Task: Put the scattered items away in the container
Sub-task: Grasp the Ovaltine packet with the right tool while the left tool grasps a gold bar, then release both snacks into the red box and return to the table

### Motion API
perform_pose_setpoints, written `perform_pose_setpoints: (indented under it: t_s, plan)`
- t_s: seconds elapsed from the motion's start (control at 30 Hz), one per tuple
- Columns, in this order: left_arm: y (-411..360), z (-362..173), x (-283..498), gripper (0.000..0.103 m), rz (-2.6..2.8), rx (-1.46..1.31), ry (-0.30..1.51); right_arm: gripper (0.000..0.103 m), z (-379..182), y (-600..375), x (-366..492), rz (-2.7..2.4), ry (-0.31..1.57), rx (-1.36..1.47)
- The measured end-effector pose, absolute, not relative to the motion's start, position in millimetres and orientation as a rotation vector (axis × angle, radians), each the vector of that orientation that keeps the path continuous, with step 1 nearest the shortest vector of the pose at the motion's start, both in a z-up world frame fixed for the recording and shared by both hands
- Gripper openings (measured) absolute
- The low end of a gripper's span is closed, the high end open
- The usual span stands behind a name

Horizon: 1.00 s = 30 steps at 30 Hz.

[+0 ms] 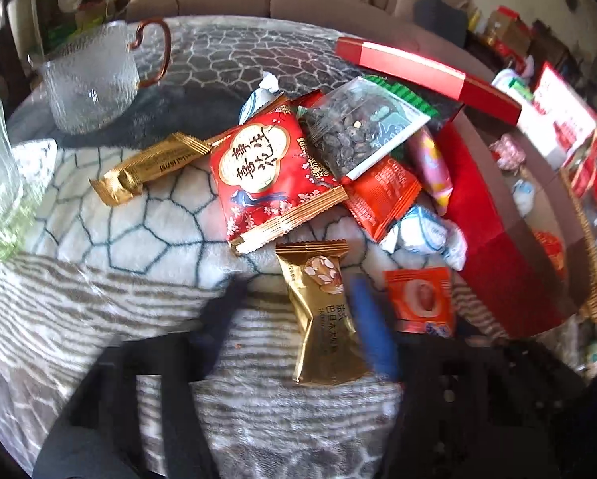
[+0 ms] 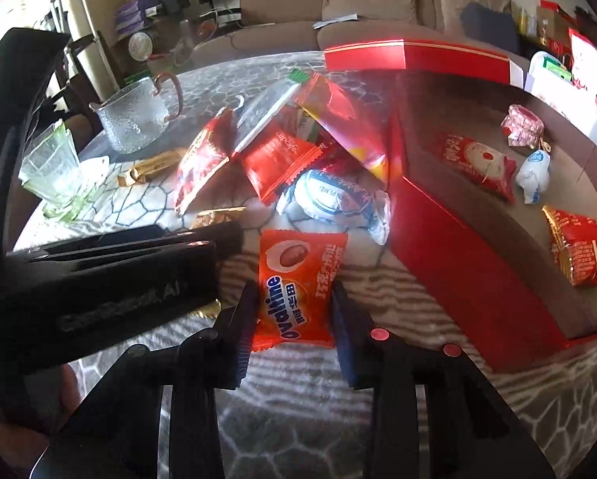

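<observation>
My left gripper (image 1: 302, 311) points down at a gold nougat packet (image 1: 322, 311) that lies between its fingers. The blue pad (image 1: 372, 327) is at the packet's right edge, and the dark left finger stands a little apart from it. My right gripper (image 2: 294, 315) is shut on an orange Ovaltine packet (image 2: 298, 283), with a pad on each side. To the right lies the open red box (image 2: 478, 279) with a brown inside, holding several snacks. Beyond the grippers is a pile: a large red packet (image 1: 270, 175), a seed bag (image 1: 358, 127) and a gold stick (image 1: 151, 167).
A ribbed glass jug (image 1: 91, 80) and a green glass (image 2: 55, 171) stand at the left on the patterned cloth. The box's red lid (image 2: 418, 60) leans behind the box. A beige sofa (image 2: 338, 4) runs along the back. More boxes crowd the far right.
</observation>
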<state>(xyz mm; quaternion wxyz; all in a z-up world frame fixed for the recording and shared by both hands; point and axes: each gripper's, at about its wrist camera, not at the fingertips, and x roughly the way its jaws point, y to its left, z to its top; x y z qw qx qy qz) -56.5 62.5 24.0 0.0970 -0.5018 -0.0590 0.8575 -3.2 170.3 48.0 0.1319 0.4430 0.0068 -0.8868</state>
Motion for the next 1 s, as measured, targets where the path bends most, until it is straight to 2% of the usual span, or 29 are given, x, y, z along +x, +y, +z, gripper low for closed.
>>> perform_pose_setpoints:
  t_s: [0.13,0.23,0.43,0.57,0.67,0.8,1.0]
  plan:
    - [60,28,-54,0.021,2.527,-1.483,-0.203,0.033,58,175,4,-2.570,0.014,1.266]
    - [53,37,-46,0.020,2.513,-1.463,-0.253,0.033,76,182,13,-2.547,-0.010,1.234]
    - [43,92,-35,0.020,2.505,-1.348,-0.327,0.033,129,211,26,-2.541,-0.085,1.147]
    - [66,132,-42,0.020,2.483,-1.273,-0.317,0.033,159,252,16,-2.619,-0.095,1.122]
    - [104,146,-51,0.020,2.458,-1.250,-0.257,0.033,162,293,-1,-2.677,-0.099,1.177]
    - [162,139,-71,0.020,2.407,-1.290,-0.186,0.033,148,344,-34,-2.730,-0.125,1.290]
    - [233,101,-98,0.020,2.345,-1.406,-0.041,0.033,119,379,-74,-2.726,-0.120,1.432]
